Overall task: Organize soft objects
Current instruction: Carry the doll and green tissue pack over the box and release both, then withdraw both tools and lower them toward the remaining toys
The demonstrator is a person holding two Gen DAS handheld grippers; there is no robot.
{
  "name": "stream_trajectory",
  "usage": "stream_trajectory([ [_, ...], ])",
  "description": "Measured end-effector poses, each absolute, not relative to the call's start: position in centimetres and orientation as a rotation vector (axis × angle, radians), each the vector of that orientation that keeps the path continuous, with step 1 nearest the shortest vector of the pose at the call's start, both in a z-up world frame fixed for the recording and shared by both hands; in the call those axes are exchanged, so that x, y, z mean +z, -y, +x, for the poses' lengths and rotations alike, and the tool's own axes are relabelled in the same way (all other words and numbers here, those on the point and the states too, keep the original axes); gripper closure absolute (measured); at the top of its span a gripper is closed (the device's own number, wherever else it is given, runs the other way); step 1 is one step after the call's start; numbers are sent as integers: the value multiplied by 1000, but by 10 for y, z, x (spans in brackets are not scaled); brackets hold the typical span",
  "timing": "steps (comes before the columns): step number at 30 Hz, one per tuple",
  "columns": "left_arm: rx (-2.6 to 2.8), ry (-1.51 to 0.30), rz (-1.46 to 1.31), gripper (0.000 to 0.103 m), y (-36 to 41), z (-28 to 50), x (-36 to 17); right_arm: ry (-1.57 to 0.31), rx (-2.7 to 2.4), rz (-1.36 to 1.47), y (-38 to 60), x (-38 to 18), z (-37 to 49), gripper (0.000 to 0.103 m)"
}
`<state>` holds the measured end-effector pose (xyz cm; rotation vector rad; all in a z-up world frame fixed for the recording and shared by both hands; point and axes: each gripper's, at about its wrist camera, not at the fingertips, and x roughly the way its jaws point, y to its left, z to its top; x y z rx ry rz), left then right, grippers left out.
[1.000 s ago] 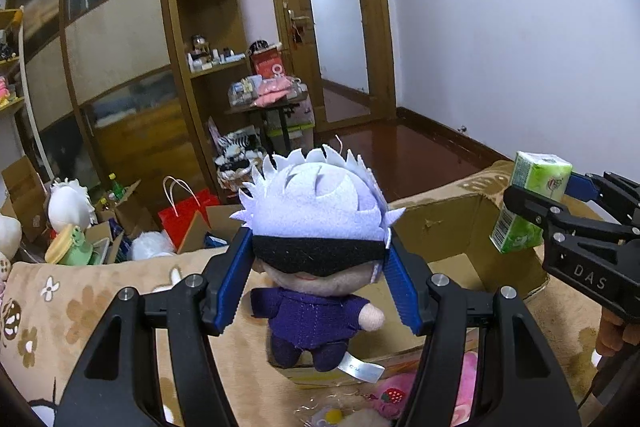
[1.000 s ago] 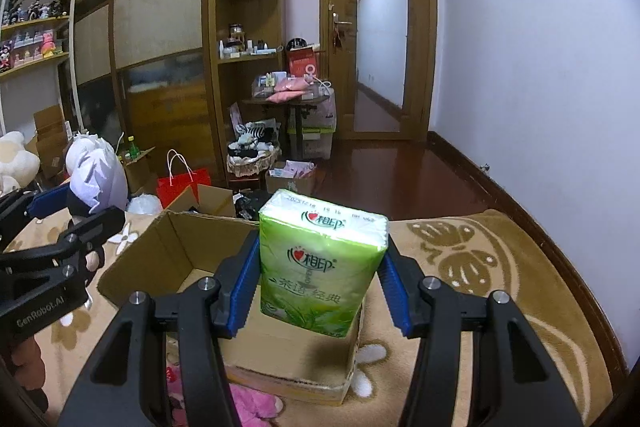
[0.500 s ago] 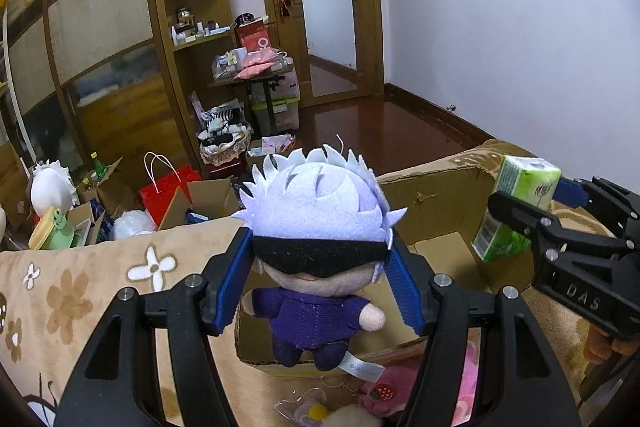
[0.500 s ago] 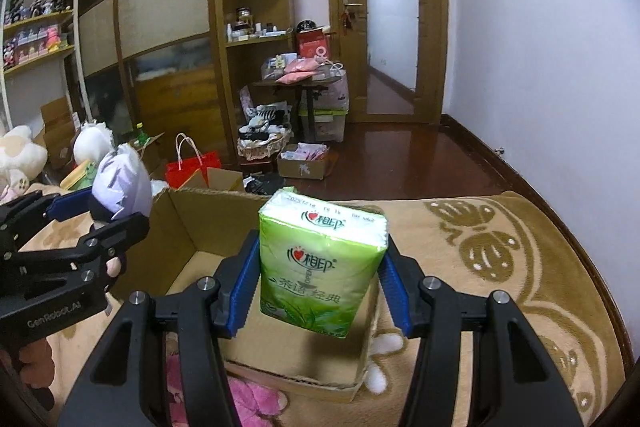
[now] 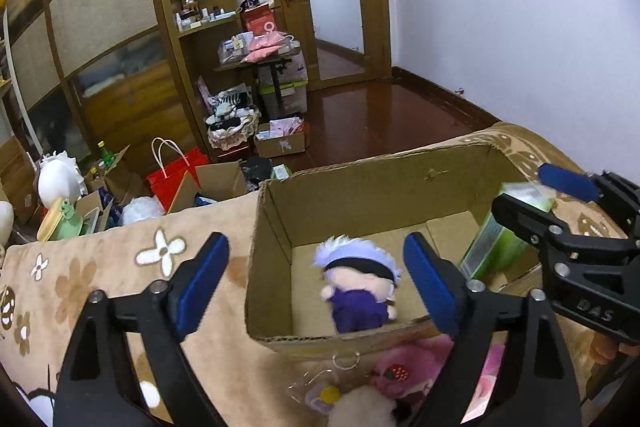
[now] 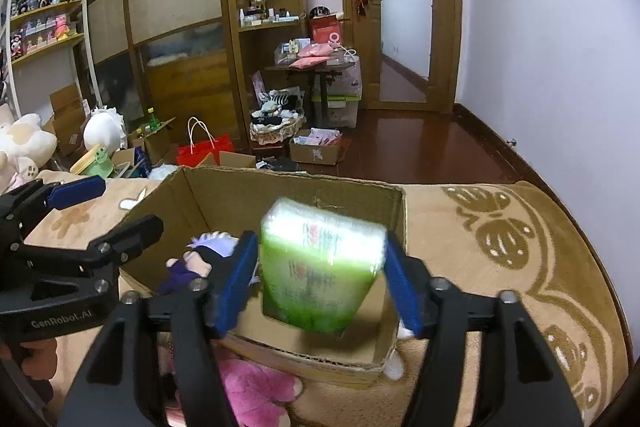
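An open cardboard box (image 5: 276, 227) stands on the patterned bed cover. A plush doll (image 5: 358, 283) with white hair and a purple suit lies inside the box; it also shows in the right wrist view (image 6: 200, 259). My left gripper (image 5: 316, 283) is open and empty above the box's near left part. A green tissue pack (image 6: 320, 263) is blurred and tilted between my right gripper's open jaws, over the box (image 6: 360, 195). My right gripper (image 6: 316, 287) is open around it. The pack also shows in the left wrist view (image 5: 500, 239), at the box's right side.
Pink plush toys (image 5: 408, 375) and small soft items lie on the cover in front of the box. Beyond the bed edge are a red bag (image 5: 176, 175), boxes, white plush toys (image 6: 24, 143) and wooden shelves.
Both grippers opened. The doll dropped from my left gripper into the box. The tissue pack came loose from my right gripper and tilts downward over the box. Both grippers moved over the box.
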<state>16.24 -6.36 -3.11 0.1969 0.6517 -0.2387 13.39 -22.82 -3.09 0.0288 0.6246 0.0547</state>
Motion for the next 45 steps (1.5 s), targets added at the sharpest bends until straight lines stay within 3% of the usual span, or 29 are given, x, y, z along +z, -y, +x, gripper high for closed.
stream_trajectory([
  [5,-224,-665,189,8,56,159,-28,-602,66,42,228,-22,127,9],
  [8,-214,-680,174,6,47,153,-27,-597,60,66,230,-16,119,1],
  [19,-196,-751,146,5,22,111,-17,-603,38,75,233,5,78,0],
  [33,-130,-707,122,5,3,39,10,-634,26,86,228,15,24,0],
  [45,-152,-763,132,5,8,14,-2,-657,-7,91,225,16,-7,0],
])
